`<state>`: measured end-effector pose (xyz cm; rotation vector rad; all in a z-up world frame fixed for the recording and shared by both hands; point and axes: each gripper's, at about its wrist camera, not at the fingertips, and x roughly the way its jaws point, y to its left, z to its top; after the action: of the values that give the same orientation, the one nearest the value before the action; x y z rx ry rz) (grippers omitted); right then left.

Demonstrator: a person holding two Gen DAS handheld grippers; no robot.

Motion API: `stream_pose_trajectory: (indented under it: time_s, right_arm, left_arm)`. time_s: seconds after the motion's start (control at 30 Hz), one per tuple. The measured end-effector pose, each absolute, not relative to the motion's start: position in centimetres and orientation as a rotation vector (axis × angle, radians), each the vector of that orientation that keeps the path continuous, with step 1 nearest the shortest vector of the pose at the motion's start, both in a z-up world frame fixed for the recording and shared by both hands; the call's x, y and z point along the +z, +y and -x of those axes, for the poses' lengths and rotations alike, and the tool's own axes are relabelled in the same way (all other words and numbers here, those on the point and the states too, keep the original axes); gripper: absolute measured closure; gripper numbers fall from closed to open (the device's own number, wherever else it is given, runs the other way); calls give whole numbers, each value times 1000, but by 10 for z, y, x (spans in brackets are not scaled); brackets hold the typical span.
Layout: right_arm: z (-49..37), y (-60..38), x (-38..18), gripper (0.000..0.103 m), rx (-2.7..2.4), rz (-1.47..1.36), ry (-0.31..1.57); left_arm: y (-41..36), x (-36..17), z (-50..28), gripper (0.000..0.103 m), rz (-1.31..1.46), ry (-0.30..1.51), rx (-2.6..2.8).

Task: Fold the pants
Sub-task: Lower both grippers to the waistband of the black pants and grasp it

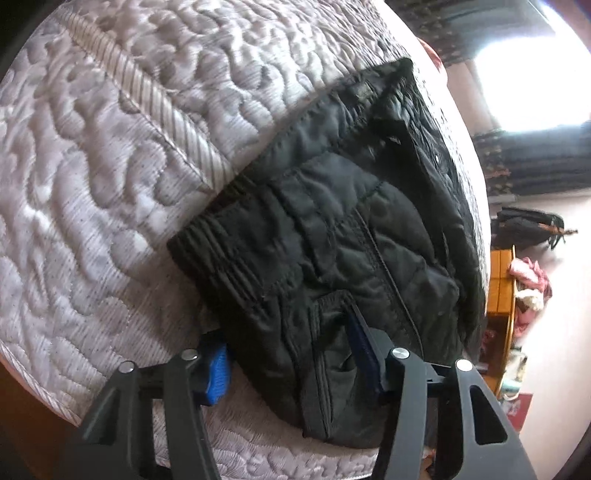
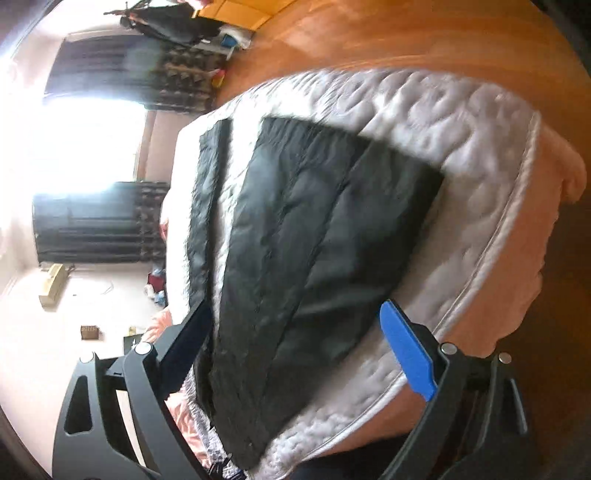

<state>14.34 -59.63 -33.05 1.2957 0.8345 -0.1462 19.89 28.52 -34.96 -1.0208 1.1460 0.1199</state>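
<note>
Black quilted pants lie folded on a white quilted mattress. The elastic waistband faces left in the left wrist view. My left gripper is open, its blue pads on either side of the pants' near corner, one pad under the cloth edge. In the right wrist view the pants lie flat along the mattress. My right gripper is open and holds nothing, its jaws spread on either side of the pants' near end, just above it.
The mattress edge runs along the right, with peach bedding hanging below it. A wooden floor lies beyond. A wooden shelf with pink clothes, a dark bag and a bright window stand past the bed.
</note>
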Motion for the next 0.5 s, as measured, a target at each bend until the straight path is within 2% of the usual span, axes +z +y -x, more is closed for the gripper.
stream_pose_trajectory:
  time_s: [0.13,0.2,0.23,0.27,0.3,0.37,0.5]
  right_arm:
    - [-148,-612,-344,11,-186,-1290,837]
    - [-152,-617,-351,14,-173,-1296,823]
    - [-153,-610,-353,36,-163,-1294,813]
    - [-150,-613,-356,51,-148,-1298,808]
    - [-152,-615,-359,58,-147,-1305,802]
    - [-151,-613,-357,87,-128,-1296,792]
    - [-150,-600,-345,91,-86,-1244,803]
  left_arm:
    - [287,-349,-197,51,1030,1137,151]
    - [288,-348,-194,68,1023,1134,177]
    - [290,-348,-191,73,1041,1124,194]
    - [292,-348,-189,79,1065,1115,204]
    - [294,-347,-185,84,1098,1099,223]
    - [300,-342,-178,88,1122,1076,254]
    - [320,-327,-160,89,1139,1023,323]
